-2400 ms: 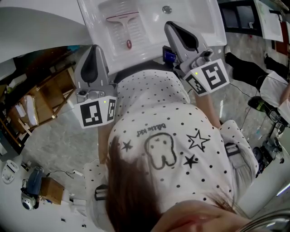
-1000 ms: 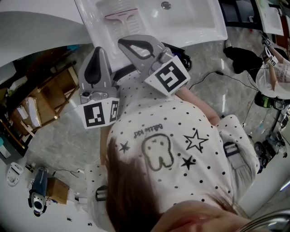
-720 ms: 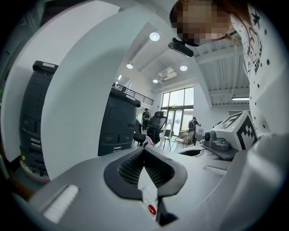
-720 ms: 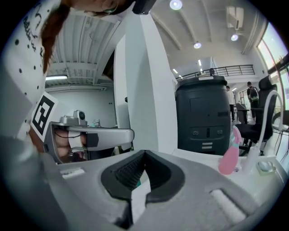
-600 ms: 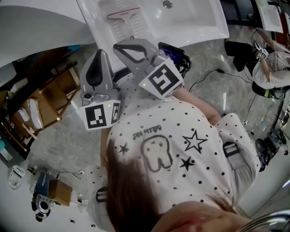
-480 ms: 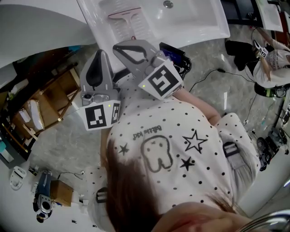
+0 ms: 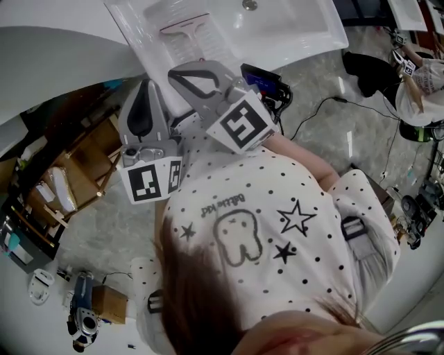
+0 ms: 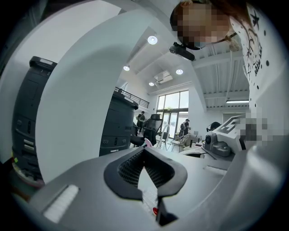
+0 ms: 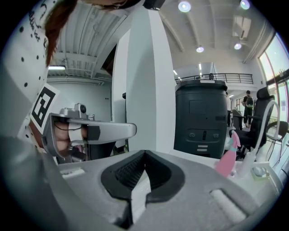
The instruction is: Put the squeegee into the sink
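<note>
Around you: a black-and-blue device (image 7: 264, 78) with trailing cables is lying on the floor just right of your right gripper's marker cube. A wooden shelf unit (image 7: 73, 170) is standing low on your left. In the right gripper view, a dark grey printer (image 9: 201, 119) and a pink spray bottle (image 9: 227, 159) are showing ahead.
In the way: your right gripper (image 7: 173, 73) is reaching leftward across the sink's near edge. Its tip is sitting near your left gripper (image 7: 143, 83), and its body is covering the near end of the ribbed drainboard (image 7: 205, 43) in the head view.
Squeegee: the squeegee (image 7: 184, 21) is lying flat on that drainboard with its blade at the far side. It is lying beyond both sets of jaws and is touching neither.
Left jaws: you are holding them closed, with the tips meeting on nothing. In the left gripper view, a red spot on ribbed white is showing low in the gap behind the tips.
Right jaws: you are holding them closed too, with nothing between them.
Sink: the white sink (image 7: 322, 38) is carrying the squeegee on its drainboard part, left of the basin (image 7: 284, 21). Only the drain (image 7: 248, 5) is showing in the part of the basin that is in view.
</note>
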`<action>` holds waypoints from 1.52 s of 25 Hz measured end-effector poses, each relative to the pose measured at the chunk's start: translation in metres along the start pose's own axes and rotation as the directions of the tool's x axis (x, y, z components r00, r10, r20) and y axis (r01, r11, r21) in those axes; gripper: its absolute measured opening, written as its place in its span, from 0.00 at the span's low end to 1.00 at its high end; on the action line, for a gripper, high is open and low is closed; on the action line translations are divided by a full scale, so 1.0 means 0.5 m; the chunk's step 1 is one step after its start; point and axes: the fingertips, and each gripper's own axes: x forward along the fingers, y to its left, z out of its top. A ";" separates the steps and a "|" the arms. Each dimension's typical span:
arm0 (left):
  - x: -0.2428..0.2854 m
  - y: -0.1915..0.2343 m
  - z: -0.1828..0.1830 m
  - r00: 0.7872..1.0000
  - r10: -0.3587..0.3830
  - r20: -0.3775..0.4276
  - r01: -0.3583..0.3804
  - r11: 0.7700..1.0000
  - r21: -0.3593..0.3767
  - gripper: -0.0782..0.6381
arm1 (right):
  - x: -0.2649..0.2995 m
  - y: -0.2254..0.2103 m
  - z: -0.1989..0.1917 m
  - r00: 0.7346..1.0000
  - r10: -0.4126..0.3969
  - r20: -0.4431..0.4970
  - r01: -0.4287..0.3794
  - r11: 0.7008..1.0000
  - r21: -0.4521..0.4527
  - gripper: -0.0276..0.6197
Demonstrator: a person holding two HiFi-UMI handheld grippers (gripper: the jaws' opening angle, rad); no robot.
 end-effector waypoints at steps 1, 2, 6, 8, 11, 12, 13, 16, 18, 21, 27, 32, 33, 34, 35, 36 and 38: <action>0.003 0.000 -0.001 1.000 -0.005 -0.001 0.005 1.000 0.000 0.10 | 0.001 -0.003 -0.002 1.000 -0.005 -0.001 0.005 1.000 0.004 0.03; 0.006 0.000 -0.001 1.000 -0.011 -0.003 0.011 1.000 0.002 0.10 | 0.002 -0.006 -0.002 1.000 -0.010 0.003 0.010 1.000 0.007 0.03; 0.015 -0.002 -0.002 0.999 -0.034 -0.007 0.034 0.999 0.012 0.10 | 0.004 -0.014 0.001 0.999 -0.031 0.012 0.031 0.999 0.017 0.04; 0.020 -0.002 -0.003 0.999 -0.039 -0.009 0.039 0.999 0.014 0.10 | 0.004 -0.021 0.001 0.999 -0.039 0.005 0.039 0.999 0.019 0.04; 0.026 -0.003 -0.002 0.999 -0.041 -0.006 0.041 0.999 0.017 0.10 | 0.004 -0.029 -0.001 0.999 -0.047 0.002 0.047 0.999 0.021 0.04; 0.027 -0.003 -0.002 0.999 -0.041 -0.004 0.041 0.999 0.019 0.10 | 0.005 -0.030 -0.002 0.999 -0.047 0.004 0.047 0.999 0.020 0.03; 0.028 -0.003 -0.001 0.999 -0.040 -0.002 0.040 0.999 0.020 0.10 | 0.007 -0.031 -0.003 0.999 -0.045 0.008 0.045 0.999 0.019 0.03; 0.030 -0.002 -0.003 0.999 -0.034 -0.007 0.034 0.999 0.018 0.10 | 0.012 -0.031 -0.004 0.999 -0.037 0.025 0.036 0.999 0.022 0.03; 0.033 -0.002 -0.002 0.999 -0.031 -0.007 0.031 0.999 0.018 0.10 | 0.013 -0.033 -0.003 0.999 -0.035 0.035 0.034 0.999 0.025 0.03; 0.033 -0.003 -0.005 1.000 -0.028 -0.014 0.028 0.999 0.017 0.10 | 0.011 -0.034 -0.006 0.999 -0.036 0.037 0.034 0.999 0.031 0.04; 0.034 -0.005 -0.001 1.000 -0.030 -0.010 0.030 0.999 0.027 0.10 | 0.007 -0.045 -0.002 0.997 -0.059 0.042 0.057 0.998 0.036 0.04; 0.033 -0.003 -0.003 1.000 -0.021 -0.017 0.022 1.000 0.023 0.10 | 0.007 -0.045 -0.006 0.998 -0.054 0.036 0.053 0.998 0.042 0.04; 0.033 -0.001 -0.004 1.000 -0.020 -0.016 0.020 1.000 0.020 0.10 | 0.008 -0.047 -0.007 0.998 -0.057 0.037 0.056 0.998 0.043 0.04; 0.034 0.001 -0.005 1.000 -0.018 -0.015 0.019 1.000 0.019 0.10 | 0.009 -0.048 -0.007 0.997 -0.060 0.040 0.058 0.997 0.045 0.04; 0.033 0.002 -0.005 1.000 -0.018 -0.014 0.018 1.000 0.018 0.10 | 0.010 -0.049 -0.006 0.997 -0.062 0.043 0.060 0.997 0.048 0.04; 0.033 0.003 -0.005 1.000 -0.018 -0.013 0.018 1.000 0.018 0.10 | 0.010 -0.049 -0.006 0.997 -0.063 0.045 0.061 0.997 0.050 0.04; 0.033 0.002 -0.004 1.000 -0.021 -0.012 0.021 1.000 0.019 0.10 | 0.011 -0.050 -0.006 0.997 -0.063 0.041 0.060 0.997 0.053 0.04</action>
